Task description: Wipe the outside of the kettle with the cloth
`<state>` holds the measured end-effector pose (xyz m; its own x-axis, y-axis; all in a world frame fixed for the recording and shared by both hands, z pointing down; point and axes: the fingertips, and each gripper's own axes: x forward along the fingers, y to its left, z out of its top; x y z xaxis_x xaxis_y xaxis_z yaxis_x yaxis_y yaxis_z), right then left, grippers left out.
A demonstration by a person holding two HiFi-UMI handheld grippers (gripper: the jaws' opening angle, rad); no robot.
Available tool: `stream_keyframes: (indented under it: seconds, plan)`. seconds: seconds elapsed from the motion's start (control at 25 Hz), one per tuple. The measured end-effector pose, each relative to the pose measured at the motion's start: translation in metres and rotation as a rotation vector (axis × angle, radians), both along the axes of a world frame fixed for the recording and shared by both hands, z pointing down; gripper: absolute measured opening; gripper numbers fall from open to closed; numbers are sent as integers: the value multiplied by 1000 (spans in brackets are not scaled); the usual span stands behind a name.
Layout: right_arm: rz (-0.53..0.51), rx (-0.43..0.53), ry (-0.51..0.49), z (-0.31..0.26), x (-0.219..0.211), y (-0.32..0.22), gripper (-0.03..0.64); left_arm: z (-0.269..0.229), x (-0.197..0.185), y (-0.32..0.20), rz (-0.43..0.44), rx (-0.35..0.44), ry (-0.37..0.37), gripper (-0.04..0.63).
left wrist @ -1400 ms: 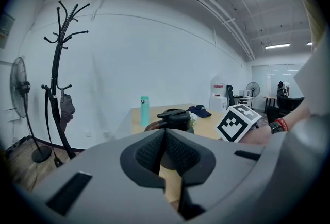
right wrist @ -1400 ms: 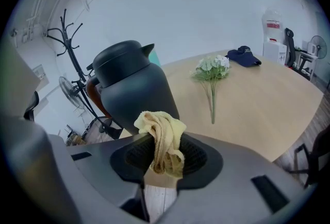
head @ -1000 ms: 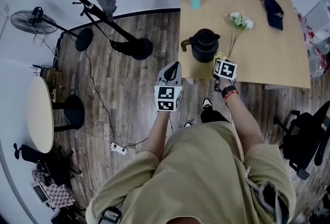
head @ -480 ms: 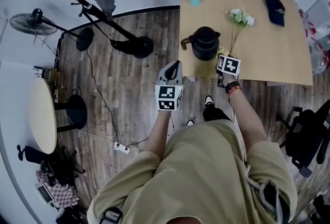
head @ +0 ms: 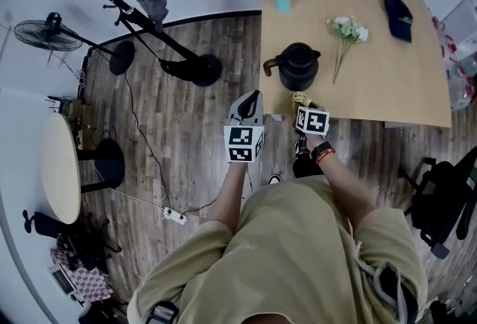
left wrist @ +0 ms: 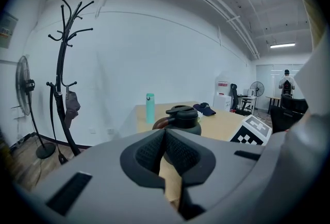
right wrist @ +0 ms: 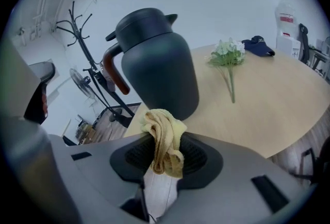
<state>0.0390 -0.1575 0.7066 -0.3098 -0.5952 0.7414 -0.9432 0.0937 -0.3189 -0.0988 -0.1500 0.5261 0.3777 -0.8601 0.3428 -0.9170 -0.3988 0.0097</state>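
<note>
wooden worktop [head: 373, 54] carries the dark kettle [head: 298, 67], upright with its lid on, near the front-left edge. my left tool [head: 250, 100] hangs off the worktop at the kettle's 8 o'clock, jaws together on nothing. my right tool [head: 302, 103] sits at 6 o'clock, clamped on the yellow cloth [right wrist: 164, 135], which looks just short of the kettle wall. i judge most of the wiping is left. half a second ago this tool was nearer 4 o'clock.

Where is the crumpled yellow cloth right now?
In the right gripper view, the crumpled yellow cloth is pinched by the right gripper, just in front of the dark kettle, near the wooden table edge.
</note>
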Motion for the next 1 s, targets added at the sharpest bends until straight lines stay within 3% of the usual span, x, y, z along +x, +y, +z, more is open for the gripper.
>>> stream_keyframes:
  seconds: [0.32, 1.0]
  plan:
    - [-48, 6, -75, -2, -65, -12, 137, 2, -13, 0, -25, -5, 1, 21]
    - [147, -57, -106, 11, -92, -68, 137, 7, -36, 2, -56, -25, -4, 21]
